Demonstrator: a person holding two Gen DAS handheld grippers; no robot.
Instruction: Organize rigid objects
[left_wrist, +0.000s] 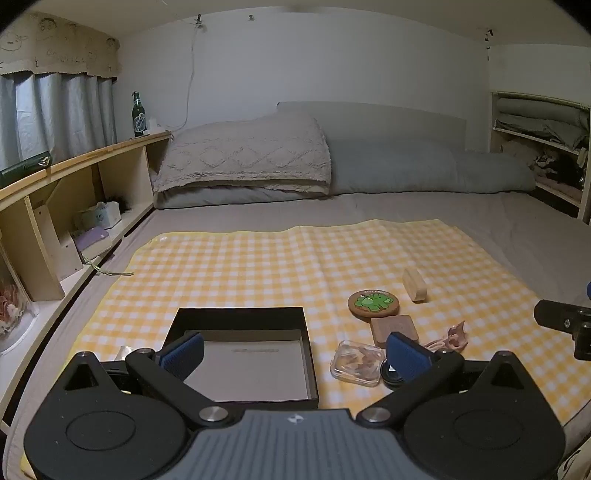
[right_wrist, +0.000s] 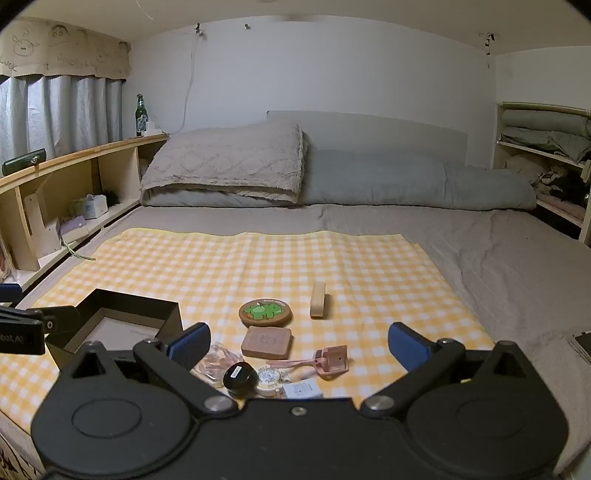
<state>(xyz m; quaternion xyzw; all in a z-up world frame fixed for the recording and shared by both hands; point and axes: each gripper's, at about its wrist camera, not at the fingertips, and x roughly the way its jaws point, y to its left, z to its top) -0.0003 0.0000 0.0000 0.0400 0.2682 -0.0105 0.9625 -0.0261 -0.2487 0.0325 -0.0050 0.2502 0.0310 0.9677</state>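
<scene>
Left wrist view looked across a bed (left_wrist: 424, 206) covered in grey sheet, with a yellow-and-white checked cloth (left_wrist: 258, 266) spread over its near half. The left tongs (left_wrist: 295, 352) were spread wide with nothing between them, hanging over an open black box (left_wrist: 240, 354) that stood on the cloth's near left part. Right of the box lay a clear plastic case (left_wrist: 356, 363), a square brown coaster (left_wrist: 393, 326), a round coaster with a green figure (left_wrist: 373, 302) and, farther off, a small wooden block (left_wrist: 414, 284) on its edge.

In the right wrist view the right tongs (right_wrist: 299, 345) were likewise wide open and held nothing, above a black round jar (right_wrist: 240, 378), a white round tin (right_wrist: 269, 378) and a pink clip-like piece (right_wrist: 330, 360). At the bed's head lay a quilted beige pillow (right_wrist: 225, 162) and a grey bolster (right_wrist: 413, 181) against a white wall. A wooden shelf (right_wrist: 85, 155) ran along the left side under grey curtains (right_wrist: 62, 110), with a green bottle (right_wrist: 140, 116) upright on it.
</scene>
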